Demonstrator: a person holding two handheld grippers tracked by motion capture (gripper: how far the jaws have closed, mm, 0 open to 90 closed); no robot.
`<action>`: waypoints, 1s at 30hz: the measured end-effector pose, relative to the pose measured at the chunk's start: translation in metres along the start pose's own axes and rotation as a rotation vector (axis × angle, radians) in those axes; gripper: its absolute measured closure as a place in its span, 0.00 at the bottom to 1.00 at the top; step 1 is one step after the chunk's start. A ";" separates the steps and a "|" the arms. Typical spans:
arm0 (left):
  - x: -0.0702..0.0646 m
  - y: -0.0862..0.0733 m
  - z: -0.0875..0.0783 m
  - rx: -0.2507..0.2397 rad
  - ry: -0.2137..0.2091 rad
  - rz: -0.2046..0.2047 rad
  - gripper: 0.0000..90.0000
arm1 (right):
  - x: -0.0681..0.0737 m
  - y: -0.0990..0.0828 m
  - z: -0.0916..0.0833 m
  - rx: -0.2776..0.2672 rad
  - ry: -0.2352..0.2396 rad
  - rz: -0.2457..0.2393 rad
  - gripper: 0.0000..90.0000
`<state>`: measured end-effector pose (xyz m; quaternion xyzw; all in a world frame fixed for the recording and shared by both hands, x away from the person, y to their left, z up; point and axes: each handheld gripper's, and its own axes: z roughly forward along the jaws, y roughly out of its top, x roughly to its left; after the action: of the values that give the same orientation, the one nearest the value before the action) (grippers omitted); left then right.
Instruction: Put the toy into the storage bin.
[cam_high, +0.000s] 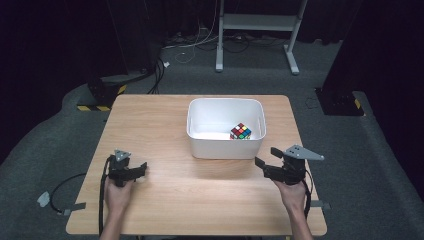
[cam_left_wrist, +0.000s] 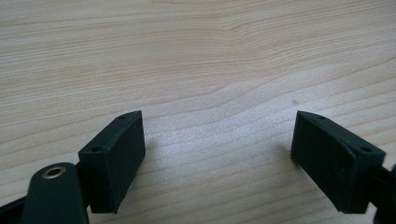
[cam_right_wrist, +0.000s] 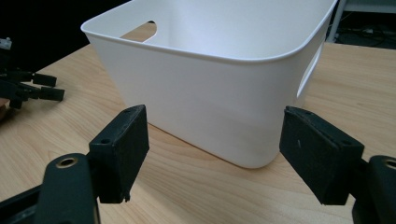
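Observation:
A white plastic bin (cam_high: 225, 148) stands at the middle of the wooden table (cam_high: 165, 125), and a colourful puzzle cube (cam_high: 240, 131) lies inside it at the right. My left gripper (cam_high: 142, 169) rests low over the table at the front left, its jaws apart over bare wood (cam_left_wrist: 217, 144). My right gripper (cam_high: 266, 156) is held just off the bin's front right corner, pointing at it. Its jaws stand open with nothing between them (cam_right_wrist: 215, 144), and the bin's wall (cam_right_wrist: 210, 107) is close ahead. The left gripper (cam_right_wrist: 42, 86) shows farther off in the right gripper view.
The bin has handle cutouts (cam_right_wrist: 306, 74) in its end walls. Past the table's far edge are a grey carpet, cables and a white desk frame (cam_high: 257, 30). Each gripper trails a cable (cam_high: 65, 185) off the table's side.

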<state>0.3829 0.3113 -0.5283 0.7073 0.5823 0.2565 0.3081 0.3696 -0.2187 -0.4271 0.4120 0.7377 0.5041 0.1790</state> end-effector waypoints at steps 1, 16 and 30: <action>0.000 0.000 0.000 0.002 0.001 0.002 0.20 | 0.000 -0.001 0.000 0.000 0.000 -0.003 0.27; 0.000 0.000 0.000 0.002 0.000 0.002 0.20 | -0.006 -0.018 0.008 0.026 0.001 0.036 0.27; 0.000 0.000 0.000 0.002 0.001 0.002 0.20 | -0.004 -0.029 0.012 0.055 0.009 0.048 0.26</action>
<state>0.3827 0.3114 -0.5282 0.7082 0.5818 0.2565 0.3069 0.3680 -0.2193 -0.4584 0.4320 0.7420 0.4895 0.1523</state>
